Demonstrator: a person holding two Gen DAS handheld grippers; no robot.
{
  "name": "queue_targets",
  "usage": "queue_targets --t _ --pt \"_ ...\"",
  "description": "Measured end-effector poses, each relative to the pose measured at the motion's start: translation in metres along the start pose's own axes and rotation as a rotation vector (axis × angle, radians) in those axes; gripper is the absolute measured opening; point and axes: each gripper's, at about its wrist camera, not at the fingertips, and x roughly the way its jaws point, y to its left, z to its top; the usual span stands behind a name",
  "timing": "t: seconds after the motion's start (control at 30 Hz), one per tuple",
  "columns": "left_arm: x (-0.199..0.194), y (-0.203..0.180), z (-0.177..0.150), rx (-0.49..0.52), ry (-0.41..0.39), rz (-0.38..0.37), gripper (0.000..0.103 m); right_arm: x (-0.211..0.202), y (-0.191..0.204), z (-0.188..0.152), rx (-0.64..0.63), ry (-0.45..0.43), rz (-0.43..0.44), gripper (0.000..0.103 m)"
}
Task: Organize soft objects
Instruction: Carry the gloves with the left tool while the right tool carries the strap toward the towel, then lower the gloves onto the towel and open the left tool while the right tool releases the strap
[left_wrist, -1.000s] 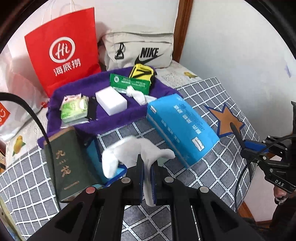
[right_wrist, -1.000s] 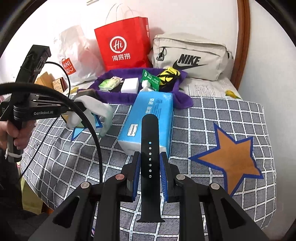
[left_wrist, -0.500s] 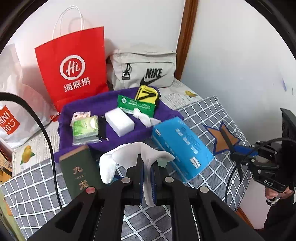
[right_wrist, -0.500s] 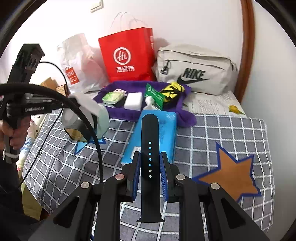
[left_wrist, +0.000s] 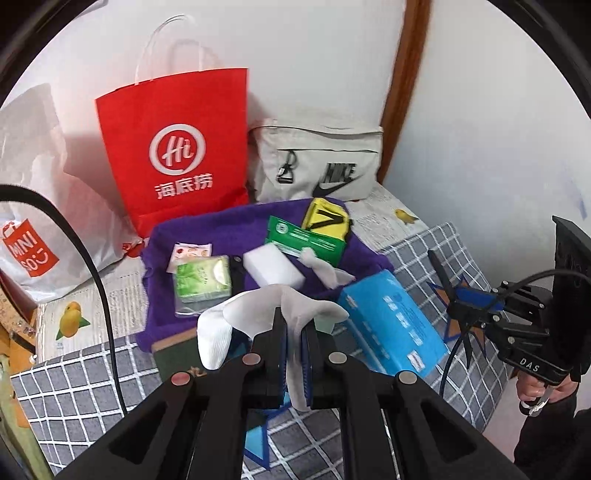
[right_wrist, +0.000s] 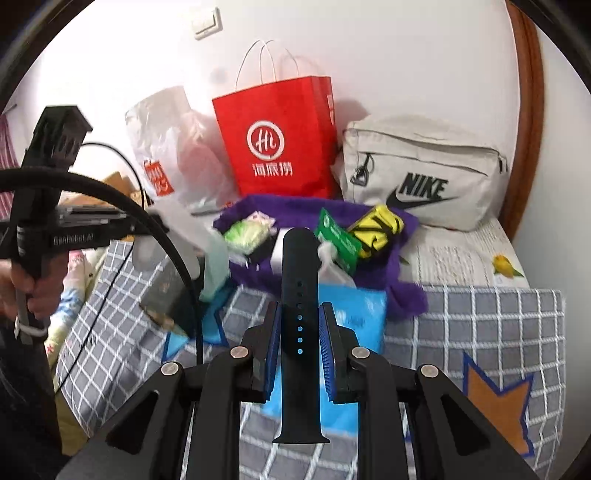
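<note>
My left gripper (left_wrist: 293, 334) is shut on a white sock (left_wrist: 258, 310) and holds it in the air in front of the purple towel (left_wrist: 221, 229). The sock shows blurred in the right wrist view (right_wrist: 210, 254). My right gripper (right_wrist: 299, 328) is shut on a black watch strap (right_wrist: 298, 295), held upright above the blue tissue pack (right_wrist: 354, 306). On the towel (right_wrist: 402, 291) lie a green tissue packet (left_wrist: 201, 278), a white sponge block (left_wrist: 271, 267), a green wipes pack (left_wrist: 306, 240), a yellow-black pouch (left_wrist: 327, 218) and another white sock (left_wrist: 323, 267).
A red paper bag (left_wrist: 173, 155), a beige Nike bag (left_wrist: 321, 170) and a white Miniso bag (left_wrist: 33, 221) stand against the back wall. A dark green book (left_wrist: 177, 354) lies under the held sock. A blue tissue pack (left_wrist: 391, 328) lies on the checked bedspread (left_wrist: 74, 398).
Both grippers have risen and moved towards the purple towel, the left one carrying the sock, the right one the strap. Both stay shut.
</note>
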Motion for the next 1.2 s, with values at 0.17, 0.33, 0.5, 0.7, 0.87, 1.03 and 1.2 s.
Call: queue_targets --t 0.17,0.33,0.5,0.7,0.87,1.03,1.2 --pt "0.006 0.02 0.014 -0.042 -0.004 0.017 0.007 0.028 -0.005 0.026 0.027 -0.012 0.043 0.021" --pt "0.014 0.035 0.028 -0.054 -0.012 0.018 0.007 0.054 -0.006 0.048 0.02 0.0 0.058 0.021" --pt "0.024 0.044 0.041 -0.045 -0.017 0.031 0.007 0.082 -0.009 0.063 0.011 0.028 0.054 0.02" --pt "0.043 0.059 0.055 -0.068 -0.015 0.021 0.007 0.11 -0.013 0.074 -0.008 0.07 0.055 0.02" --pt "0.06 0.07 0.067 -0.072 -0.007 0.03 0.007 0.137 -0.017 0.086 -0.044 0.122 0.06 0.021" --pt "0.075 0.082 0.077 -0.095 0.004 0.033 0.007 0.166 -0.02 0.095 -0.073 0.171 0.052 0.021" --pt "0.092 0.089 0.084 -0.085 0.026 0.056 0.007 0.191 -0.023 0.1 -0.067 0.216 0.066 0.021"
